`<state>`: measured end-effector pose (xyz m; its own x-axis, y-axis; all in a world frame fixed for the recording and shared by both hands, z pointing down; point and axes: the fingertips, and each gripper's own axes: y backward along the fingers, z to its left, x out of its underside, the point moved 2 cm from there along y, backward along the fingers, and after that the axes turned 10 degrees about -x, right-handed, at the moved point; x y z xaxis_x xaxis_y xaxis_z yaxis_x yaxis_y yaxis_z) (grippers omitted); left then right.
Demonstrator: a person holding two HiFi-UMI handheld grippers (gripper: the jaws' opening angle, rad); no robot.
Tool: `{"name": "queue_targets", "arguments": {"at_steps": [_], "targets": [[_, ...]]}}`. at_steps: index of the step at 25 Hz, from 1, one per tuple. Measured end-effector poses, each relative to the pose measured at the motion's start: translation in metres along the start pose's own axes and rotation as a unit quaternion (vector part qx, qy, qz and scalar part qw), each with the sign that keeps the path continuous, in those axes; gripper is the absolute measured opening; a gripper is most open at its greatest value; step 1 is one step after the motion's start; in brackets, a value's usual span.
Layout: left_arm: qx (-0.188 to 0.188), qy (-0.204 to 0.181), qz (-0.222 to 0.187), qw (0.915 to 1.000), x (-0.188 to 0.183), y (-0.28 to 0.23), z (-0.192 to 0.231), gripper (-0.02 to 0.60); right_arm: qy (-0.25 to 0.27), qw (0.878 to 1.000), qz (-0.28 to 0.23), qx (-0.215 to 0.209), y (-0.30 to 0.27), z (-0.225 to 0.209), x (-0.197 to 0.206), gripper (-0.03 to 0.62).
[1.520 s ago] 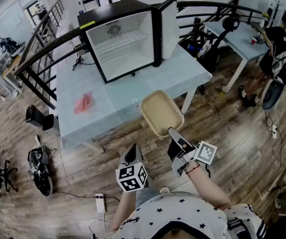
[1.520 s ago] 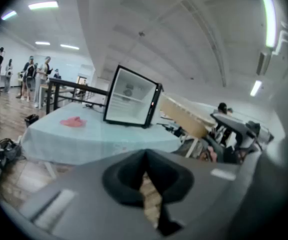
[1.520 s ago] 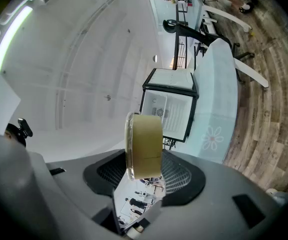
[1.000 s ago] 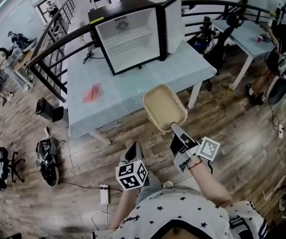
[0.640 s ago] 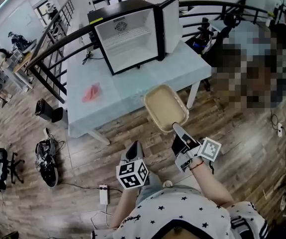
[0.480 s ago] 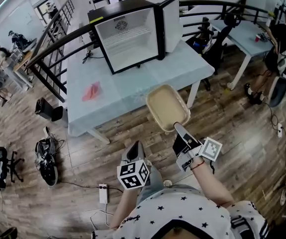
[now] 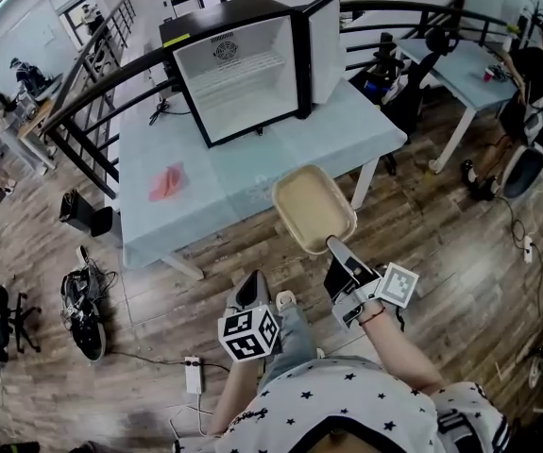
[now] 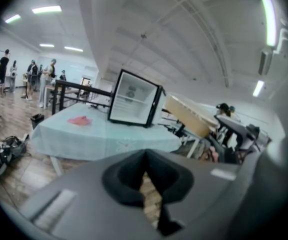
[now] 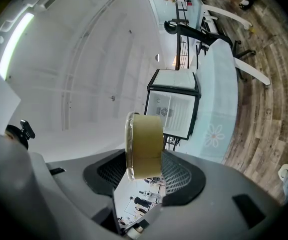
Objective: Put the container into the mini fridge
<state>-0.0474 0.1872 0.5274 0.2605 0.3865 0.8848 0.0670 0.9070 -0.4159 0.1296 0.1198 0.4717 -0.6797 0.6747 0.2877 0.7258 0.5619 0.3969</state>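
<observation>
A shallow beige container (image 7: pixel 313 208) with a clear rim hangs in the air over the near edge of the table (image 7: pixel 252 163), with my right gripper (image 7: pixel 335 248) shut on its near edge. In the right gripper view the container (image 9: pixel 144 146) stands on edge between the pads. The black mini fridge (image 7: pixel 238 69) stands on the far side of the table with its door (image 7: pixel 324 36) swung open to the right and its white inside bare. My left gripper (image 7: pixel 252 281) is lower and nearer to me, over the floor, shut and holding nothing.
A pink cloth (image 7: pixel 165 182) lies on the left of the table. A black railing (image 7: pixel 92 102) runs behind the table. A second desk (image 7: pixel 455 64), chairs and a seated person (image 7: pixel 535 83) are to the right. Shoes (image 7: pixel 80 300) and a power strip (image 7: pixel 193 374) lie on the wooden floor.
The container stays in the right gripper's grip, at about the same spot before me. The table and fridge have shifted slightly in the head view, and a shoe tip now shows beside the left gripper.
</observation>
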Motion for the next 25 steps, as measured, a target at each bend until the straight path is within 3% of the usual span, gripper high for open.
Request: {"name": "queue_targets", "arguments": {"at_steps": [11,25], "targets": [[0.013,0.003,-0.001,0.9999,-0.044,-0.083,-0.001,0.008,0.0,1.0,-0.005,-0.002,-0.066,-0.035,-0.046,0.219],[0.025,0.008,-0.009,0.9996,-0.117,-0.195,0.029,0.008,0.002,1.0,-0.013,0.003,-0.181,-0.09,-0.098,0.219]]}}
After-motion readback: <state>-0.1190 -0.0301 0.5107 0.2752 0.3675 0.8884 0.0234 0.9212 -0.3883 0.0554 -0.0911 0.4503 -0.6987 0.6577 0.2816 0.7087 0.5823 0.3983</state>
